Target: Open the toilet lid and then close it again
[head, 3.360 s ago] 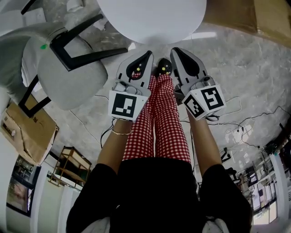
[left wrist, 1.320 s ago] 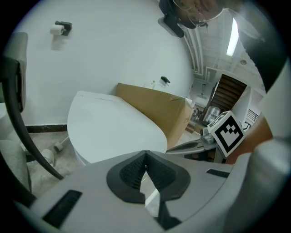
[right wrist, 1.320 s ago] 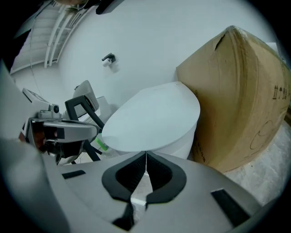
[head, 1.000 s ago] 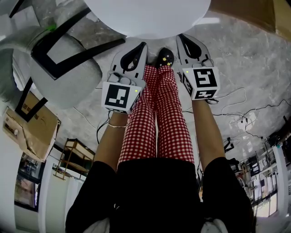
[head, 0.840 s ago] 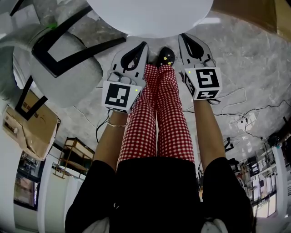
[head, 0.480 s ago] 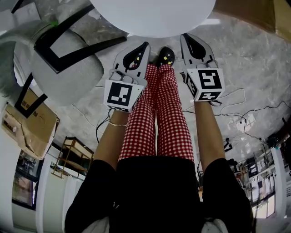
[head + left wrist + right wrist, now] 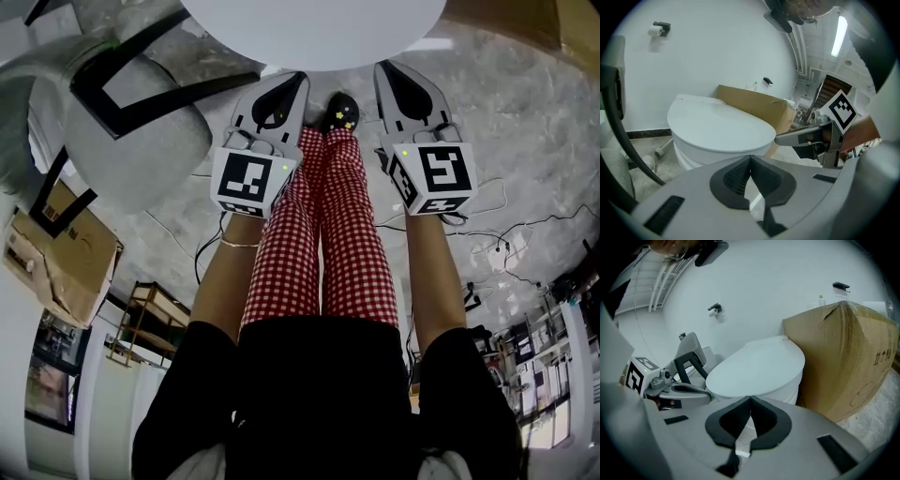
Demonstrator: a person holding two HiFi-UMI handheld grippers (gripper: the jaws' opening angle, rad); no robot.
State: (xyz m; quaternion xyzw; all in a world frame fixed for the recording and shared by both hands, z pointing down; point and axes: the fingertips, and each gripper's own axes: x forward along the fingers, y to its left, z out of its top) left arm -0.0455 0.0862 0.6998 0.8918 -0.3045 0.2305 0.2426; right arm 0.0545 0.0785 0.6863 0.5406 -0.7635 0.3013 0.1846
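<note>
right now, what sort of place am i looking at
Likely a staged bathroom corner in a lab or workshop, not a home one: a toilet with its lid down, a big cardboard box right beside it, and loose cables across the floor.

Both arms are stretching forward; left gripper (image 7: 296, 80) and right gripper (image 7: 382, 67) are flanking the legs (image 7: 352, 244), jaws pressing together (both empty).

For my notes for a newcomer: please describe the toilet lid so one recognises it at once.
Against the white wall stands a toilet, between a brown cardboard box and a grey chair. Its lid lies closed on top: the only smooth white oval there.
</note>
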